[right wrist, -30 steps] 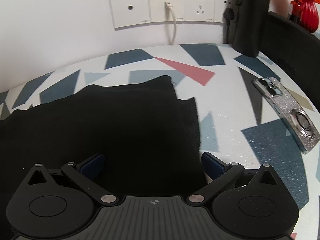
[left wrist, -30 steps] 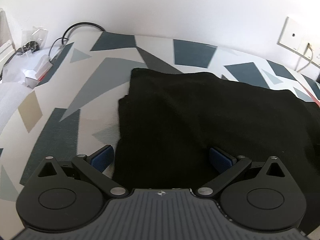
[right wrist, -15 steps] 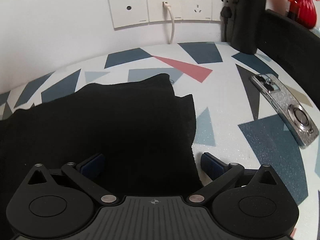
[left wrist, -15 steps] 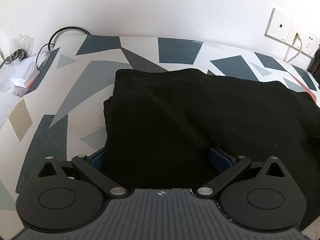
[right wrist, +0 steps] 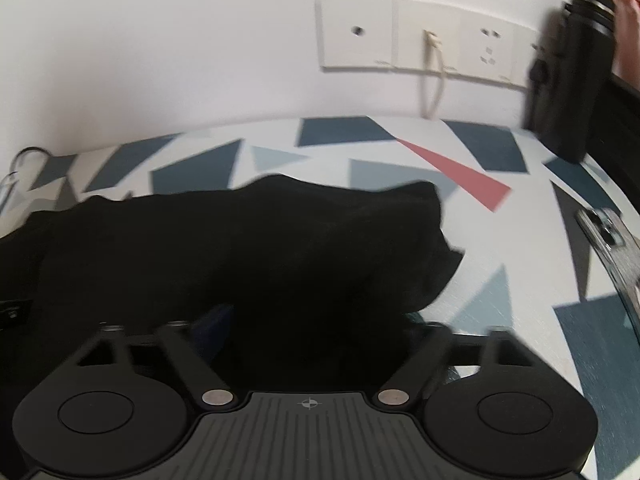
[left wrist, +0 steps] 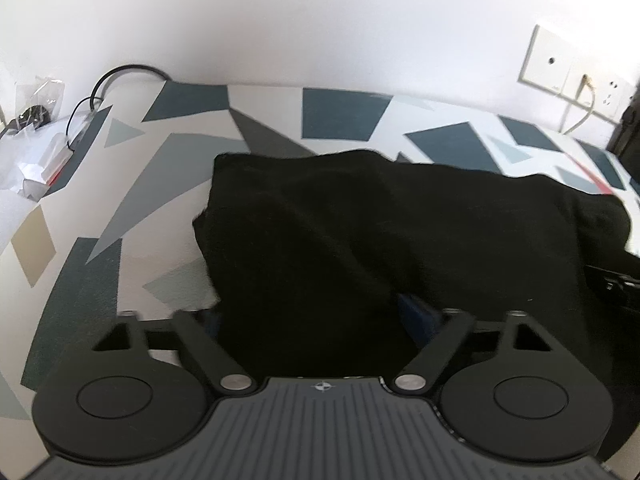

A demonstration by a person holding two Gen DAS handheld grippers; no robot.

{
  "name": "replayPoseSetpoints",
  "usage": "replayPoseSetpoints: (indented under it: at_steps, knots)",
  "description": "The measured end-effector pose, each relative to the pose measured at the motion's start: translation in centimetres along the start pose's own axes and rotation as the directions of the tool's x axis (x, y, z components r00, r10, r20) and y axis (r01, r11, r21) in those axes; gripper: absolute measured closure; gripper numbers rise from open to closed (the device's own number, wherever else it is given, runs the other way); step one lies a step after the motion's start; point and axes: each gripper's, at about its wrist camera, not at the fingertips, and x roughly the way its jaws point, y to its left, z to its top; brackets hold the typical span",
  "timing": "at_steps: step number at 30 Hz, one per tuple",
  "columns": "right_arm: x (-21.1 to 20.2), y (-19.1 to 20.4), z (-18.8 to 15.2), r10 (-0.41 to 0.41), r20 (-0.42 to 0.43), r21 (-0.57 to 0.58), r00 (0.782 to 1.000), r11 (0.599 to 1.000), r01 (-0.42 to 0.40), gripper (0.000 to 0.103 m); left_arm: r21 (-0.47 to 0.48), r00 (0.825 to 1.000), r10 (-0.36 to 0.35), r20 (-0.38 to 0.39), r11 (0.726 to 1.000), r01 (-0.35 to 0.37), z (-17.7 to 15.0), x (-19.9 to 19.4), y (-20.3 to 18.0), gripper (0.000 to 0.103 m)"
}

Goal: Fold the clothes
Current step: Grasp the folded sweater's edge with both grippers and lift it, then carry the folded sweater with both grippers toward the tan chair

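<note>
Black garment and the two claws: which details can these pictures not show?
- Left wrist view: black garment hides the left claw tips; grip unclear.
- Right wrist view: same for the right claw.
- Garment type: folds unreadable, too dark.
- Phone: cut by the right edge.

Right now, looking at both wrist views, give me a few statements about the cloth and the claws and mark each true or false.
1. The garment is black. True.
2. Cloth lies between the left claw's fingers. True.
3. The phone rests on the garment. False: it lies on the patterned tabletop, apart from the cloth.
4. The right claw hangs clear of the cloth. False: cloth fills the gap between its fingers.
5. The bottle is white. False: it is black.
</note>
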Motion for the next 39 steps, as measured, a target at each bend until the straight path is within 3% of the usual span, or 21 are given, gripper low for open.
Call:
replayPoseSetpoints:
  at_steps: [1, 4, 6, 20, 28, 32, 35, 39]
  knots:
    - [0.0, 0.1, 0.1, 0.021, 0.0, 0.002, 1.0, 1.0, -0.021, 0.063, -0.001, 1.0, -0.018, 0.001, 1.0, 0.018, 0.1, -0.1, -0.1, 0.055]
    - [0.1, 0.3, 0.4, 0.035, -0.007, 0.018, 0.999, 0.999, -0.035, 0.067, 0.002, 1.0, -0.03, -0.006, 1.0, 0.03, 0.4, -0.2, -0.4, 0.075]
    - [0.2, 0.3, 0.5, 0.042, -0.014, 0.024, 0.999, 0.999, -0.042, 0.069, 0.016, 0.999, -0.029, -0.014, 0.999, 0.029, 0.6, -0.3, -0.4, 0.078]
    - [-0.9, 0.7, 0.1, 0.064, -0.052, 0.104, 0.997, 0.993, -0.059, 0.078, -0.054, 1.0, -0.019, -0.01, 0.998, 0.018, -0.4, -1.7, 1.3, 0.083]
    - [-5.8, 1.0, 0.1, 0.135, 0.039, 0.164, 0.99, 0.977, -0.14, 0.08, -0.14, 0.996, -0.054, 0.075, 0.988, 0.064, -1.0, -7.0, 3.5, 0.084]
    - [-9.0, 2.1, 1.1, 0.18, 0.097, 0.117, 0.979, 0.975, -0.191, 0.08, -0.167, 0.991, -0.054, 0.12, 0.983, 0.074, -1.3, -10.3, 4.5, 0.084]
    - [-11.3, 3.0, 1.9, 0.215, 0.138, 0.079, 0.967, 0.971, -0.227, 0.08, -0.217, 0.989, -0.018, 0.15, 0.975, 0.051, -1.9, -13.0, 5.5, 0.084]
    - [-13.0, 4.8, 2.9, 0.28, 0.147, 0.001, 0.949, 0.959, -0.284, 0.08, -0.277, 0.981, 0.095, 0.169, 0.96, -0.045, -3.8, -16.7, 5.8, 0.084]
